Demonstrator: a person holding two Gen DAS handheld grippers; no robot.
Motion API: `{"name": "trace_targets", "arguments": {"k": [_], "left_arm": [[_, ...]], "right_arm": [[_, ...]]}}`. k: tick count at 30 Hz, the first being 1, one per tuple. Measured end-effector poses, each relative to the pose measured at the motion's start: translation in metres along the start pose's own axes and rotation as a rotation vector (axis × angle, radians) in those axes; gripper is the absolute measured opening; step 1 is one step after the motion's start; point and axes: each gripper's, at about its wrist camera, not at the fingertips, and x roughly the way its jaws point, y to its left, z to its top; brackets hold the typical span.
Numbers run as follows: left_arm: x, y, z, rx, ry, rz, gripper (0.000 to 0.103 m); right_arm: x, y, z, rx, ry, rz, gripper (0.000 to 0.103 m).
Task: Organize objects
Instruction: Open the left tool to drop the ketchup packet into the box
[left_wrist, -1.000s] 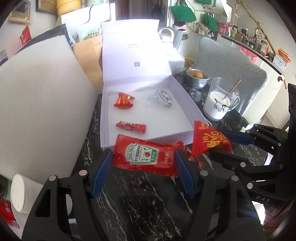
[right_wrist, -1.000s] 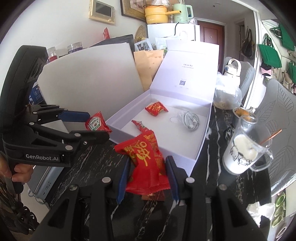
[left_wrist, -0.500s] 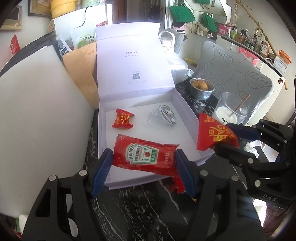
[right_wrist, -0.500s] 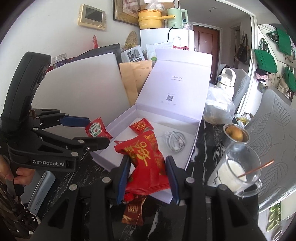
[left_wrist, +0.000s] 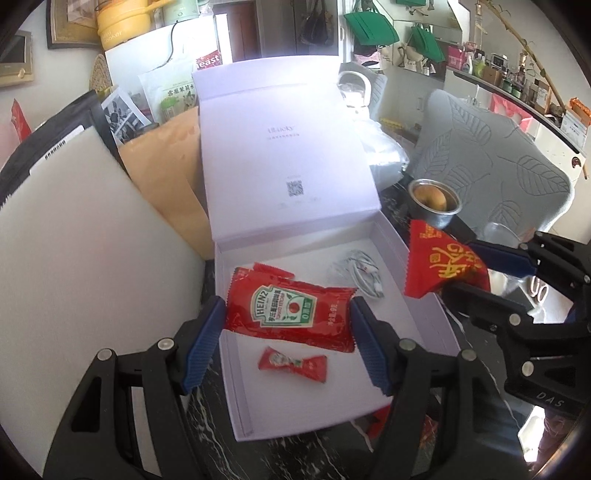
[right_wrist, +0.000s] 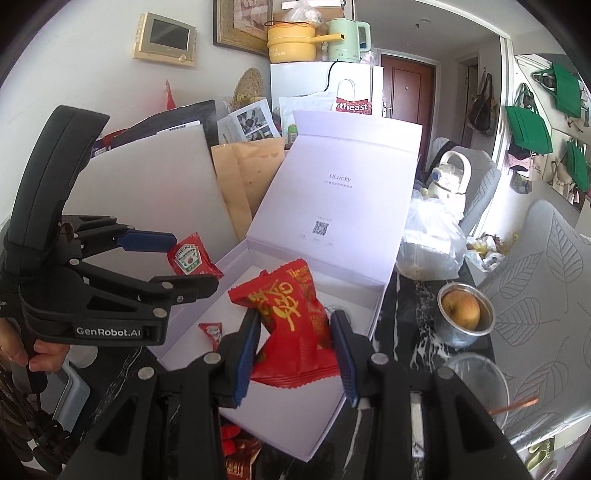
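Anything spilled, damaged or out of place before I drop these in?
No spill or damage shows. One oddity: red packets lie on the table outside the white box, beneath its near edge, while other snacks are inside.

An open box (left_wrist: 424, 317) sits on the table (left_wrist: 295, 458), lid raised behind. Inside lie a small candy (left_wrist: 293, 364) in front and a coiled cable (left_wrist: 360, 271) behind. A metal bowl (left_wrist: 435, 203) stands right of the box.
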Motion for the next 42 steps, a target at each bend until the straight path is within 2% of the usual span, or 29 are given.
{"name": "trace_targets", "arguments": {"k": [16, 27, 42], "left_arm": [[0.073, 0.014, 0.032, -0.038, 0.068, 0.046, 0.068], [0.119, 0.02, 0.032, -0.044, 0.164, 0.045, 0.068], [0.153, 0.018, 0.026, -0.004, 0.248, 0.019, 0.068]], "right_arm": [[0.06, -0.025, 0.03, 0.007, 0.051, -0.035, 0.039], [0.097, -0.027, 0.038, -0.007, 0.106, -0.054, 0.039], [0.135, -0.033, 0.035, 0.025, 0.191, -0.043, 0.039]]}}
